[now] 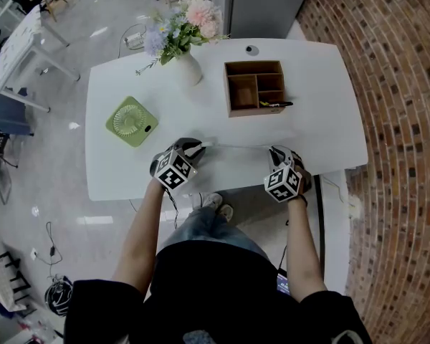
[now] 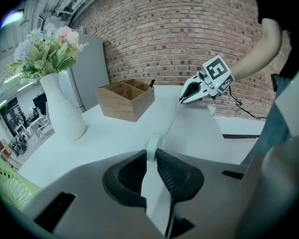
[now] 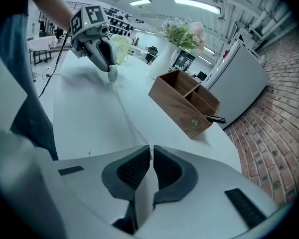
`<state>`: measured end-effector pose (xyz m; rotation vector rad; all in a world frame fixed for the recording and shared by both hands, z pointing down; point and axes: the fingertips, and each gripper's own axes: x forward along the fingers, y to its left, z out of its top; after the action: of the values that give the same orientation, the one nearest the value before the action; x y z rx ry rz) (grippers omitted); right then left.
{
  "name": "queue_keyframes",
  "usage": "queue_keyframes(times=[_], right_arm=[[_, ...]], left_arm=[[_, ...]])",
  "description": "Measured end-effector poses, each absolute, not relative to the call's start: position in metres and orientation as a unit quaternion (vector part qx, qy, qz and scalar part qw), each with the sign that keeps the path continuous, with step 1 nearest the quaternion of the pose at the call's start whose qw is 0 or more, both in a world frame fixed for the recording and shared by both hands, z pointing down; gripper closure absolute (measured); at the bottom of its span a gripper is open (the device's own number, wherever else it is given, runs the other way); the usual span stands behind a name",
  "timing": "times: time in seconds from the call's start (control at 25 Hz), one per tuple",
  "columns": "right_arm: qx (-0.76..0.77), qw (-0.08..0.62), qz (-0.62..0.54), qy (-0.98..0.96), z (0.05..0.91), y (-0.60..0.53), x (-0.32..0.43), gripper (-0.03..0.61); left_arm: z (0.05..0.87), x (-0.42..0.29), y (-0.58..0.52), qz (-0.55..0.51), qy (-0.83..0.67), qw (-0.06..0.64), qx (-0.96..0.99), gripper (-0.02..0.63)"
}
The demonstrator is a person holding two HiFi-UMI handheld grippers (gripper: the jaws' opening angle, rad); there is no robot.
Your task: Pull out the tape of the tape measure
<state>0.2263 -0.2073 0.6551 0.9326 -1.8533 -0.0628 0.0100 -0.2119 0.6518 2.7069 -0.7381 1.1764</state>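
A thin white tape (image 1: 236, 146) is stretched taut just above the white table (image 1: 322, 120) between my two grippers, near the front edge. My left gripper (image 1: 198, 147) is shut on the small pale round tape measure case (image 2: 152, 147), which stands on edge between its dark ribbed pads. From there the tape (image 2: 172, 121) runs away to the right gripper (image 2: 185, 97). My right gripper (image 1: 274, 151) is shut on the tape's end (image 3: 149, 148). In the right gripper view the tape (image 3: 125, 114) leads back to the case (image 3: 112, 73) in the left gripper (image 3: 107, 67).
A wooden compartment box (image 1: 255, 86) with a black pen (image 1: 276, 104) stands behind the tape. A white vase of flowers (image 1: 186, 67) is at the back centre, a green fan (image 1: 132, 121) to the left. A brick wall (image 1: 401, 120) rises at the right.
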Motion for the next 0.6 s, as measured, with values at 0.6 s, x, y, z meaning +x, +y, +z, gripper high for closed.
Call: queue_keyframes(times=[0.6], right_arm=[[0.451,0.446,0.036,-0.772,0.640,-0.207,0.238,0.520]], left_arm=[[0.656,0.013,-0.210,0.387,-0.246,0.047,0.888,0.535]])
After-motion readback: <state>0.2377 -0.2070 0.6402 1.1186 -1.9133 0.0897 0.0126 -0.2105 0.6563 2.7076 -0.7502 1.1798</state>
